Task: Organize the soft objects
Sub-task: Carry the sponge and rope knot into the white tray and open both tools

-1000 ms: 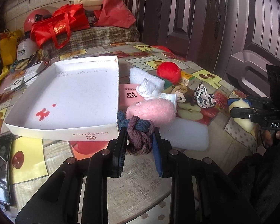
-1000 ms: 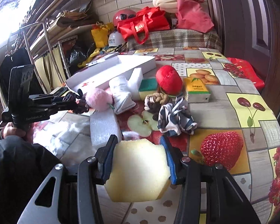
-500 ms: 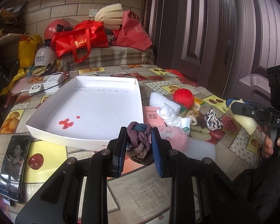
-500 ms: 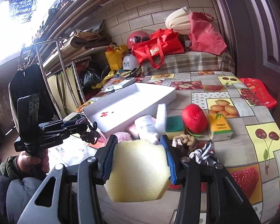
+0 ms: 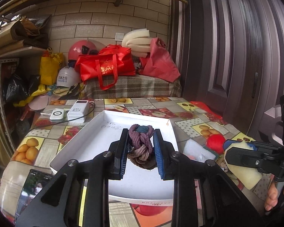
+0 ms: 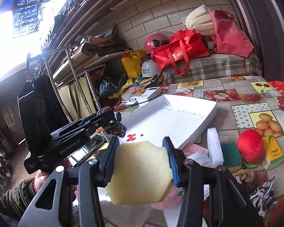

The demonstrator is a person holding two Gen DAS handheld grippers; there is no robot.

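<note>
Both hands have lifted their loads off the surface [image 5: 47, 138] and swung toward the white tray [image 5: 81, 141]. The left gripper [image 5: 141, 151], fingers clamped on the knotted rope [image 5: 142, 143], now hangs above the tray rather than at its near edge as a second ago. The right gripper [image 6: 142, 158] squeezes the yellow sponge [image 6: 142, 172], raised near the tray's corner. Dropping both in looks next.

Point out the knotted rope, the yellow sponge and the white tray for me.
knotted rope [image 5: 141, 141]: left wrist view, middle of the braided knot.
yellow sponge [image 6: 142, 170]: right wrist view, centre of its front face.
white tray [image 6: 168, 121]: right wrist view, bare floor.
</note>
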